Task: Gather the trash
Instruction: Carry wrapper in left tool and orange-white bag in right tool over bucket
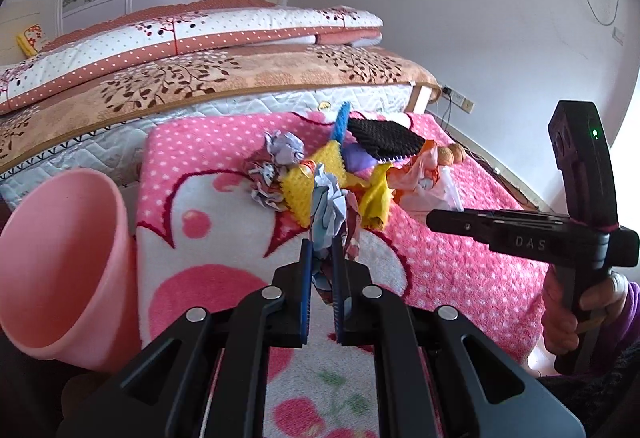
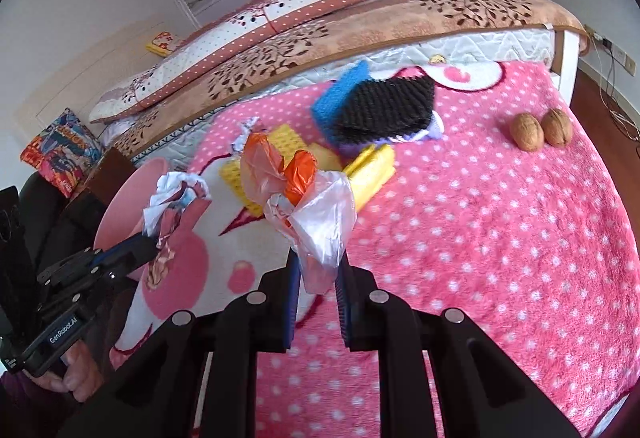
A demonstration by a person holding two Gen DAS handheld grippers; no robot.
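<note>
Holding crumpled paper (image 1: 329, 208), the left claw (image 1: 323, 270) hangs over the pink blanket (image 1: 460, 270), with the pink bin (image 1: 60, 262) at the frame's lower left. The right claw (image 2: 318, 278) pinches a plastic bag (image 2: 316, 222) mid-frame. Neither piece looks binned yet, and more paper wads (image 1: 276, 166) remain beside the sponges (image 1: 304, 182).

Left gripper (image 1: 322, 258): black angular linkage arms, round silver pivot pins, blue ribbed finger pads; white "GenRobot.AI" lettering on its body.
Right gripper (image 2: 318, 270): same black frame and blue pads; embossed "DAS", green status light, magenta band around handle.
Hands (image 1: 560, 322): bare skin, purple sleeves.
</note>
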